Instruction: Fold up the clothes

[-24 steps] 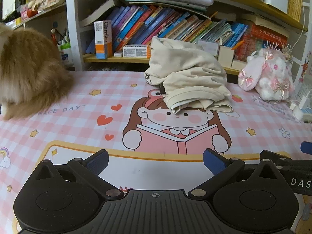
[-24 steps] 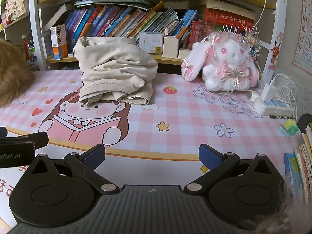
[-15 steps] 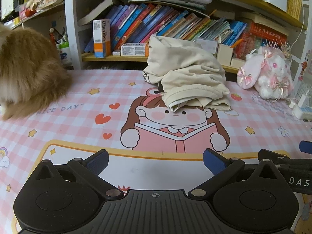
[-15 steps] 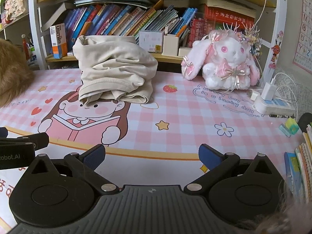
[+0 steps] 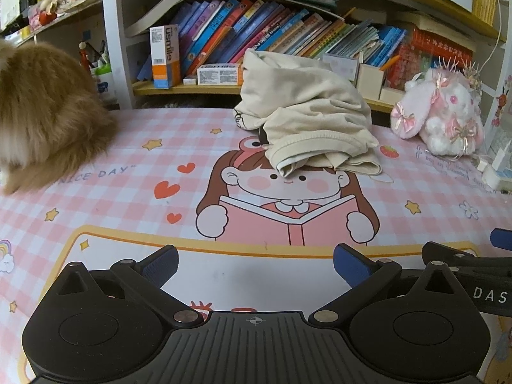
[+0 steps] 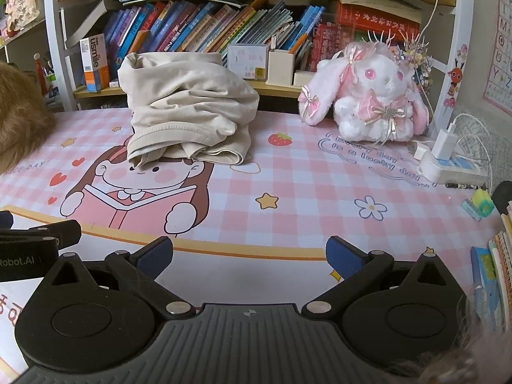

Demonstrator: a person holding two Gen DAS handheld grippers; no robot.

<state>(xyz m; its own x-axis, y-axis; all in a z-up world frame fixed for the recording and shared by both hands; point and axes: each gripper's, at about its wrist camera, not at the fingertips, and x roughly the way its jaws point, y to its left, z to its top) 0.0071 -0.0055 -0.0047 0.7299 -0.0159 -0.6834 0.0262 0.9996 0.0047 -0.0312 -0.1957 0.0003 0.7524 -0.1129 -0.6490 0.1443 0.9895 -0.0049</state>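
A crumpled beige garment [image 5: 307,118] [image 6: 188,112] is heaped on the pink checked table mat [image 5: 128,172] [image 6: 304,188], over the head of the printed cartoon girl. My left gripper [image 5: 254,264] hangs over the mat's near part, well short of the garment, jaws wide open with nothing between them. My right gripper [image 6: 249,257] is likewise open and empty, beside the left one; the garment lies ahead and to its left. Each gripper's black arm shows at the edge of the other's view.
A furry orange animal [image 5: 41,112] sits at the mat's left. A pink plush rabbit [image 6: 371,96] stands at the back right, with a white power strip and charger [image 6: 448,160] beside it. A bookshelf [image 5: 256,35] runs behind. Books [image 6: 496,272] lie at the right edge.
Both views have shifted only slightly; the garment sits marginally lower and closer in the frames. Both grippers stay wide open and empty.
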